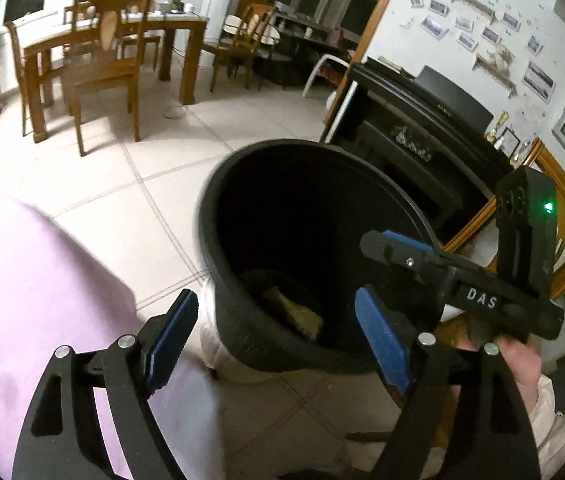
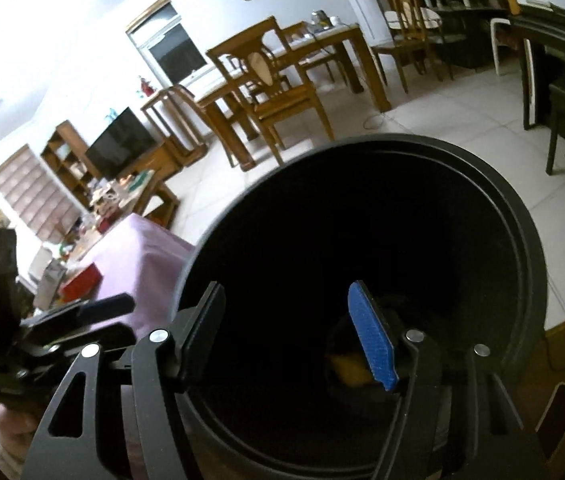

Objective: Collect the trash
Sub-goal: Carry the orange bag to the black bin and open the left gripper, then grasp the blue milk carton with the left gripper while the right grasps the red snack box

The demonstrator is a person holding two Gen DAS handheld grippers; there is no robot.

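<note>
Black trash bin (image 1: 242,216) on tiled floor beside purple-covered table (image 1: 42,280), yellowish crumpled trash (image 1: 294,312) at its bottom, left gripper (image 1: 278,336) and right gripper (image 2: 288,332) over the rim, jaws wide, nothing held

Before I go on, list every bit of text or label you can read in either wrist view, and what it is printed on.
"DAS": white letters on the black body of the right gripper, seen in the left wrist view.
Gold lettering on the black piano: blurred, unreadable.
Small mark higher on the piano: too small to read.
Photos on the wall: no legible text.
Black trash bin: no label visible.
</note>
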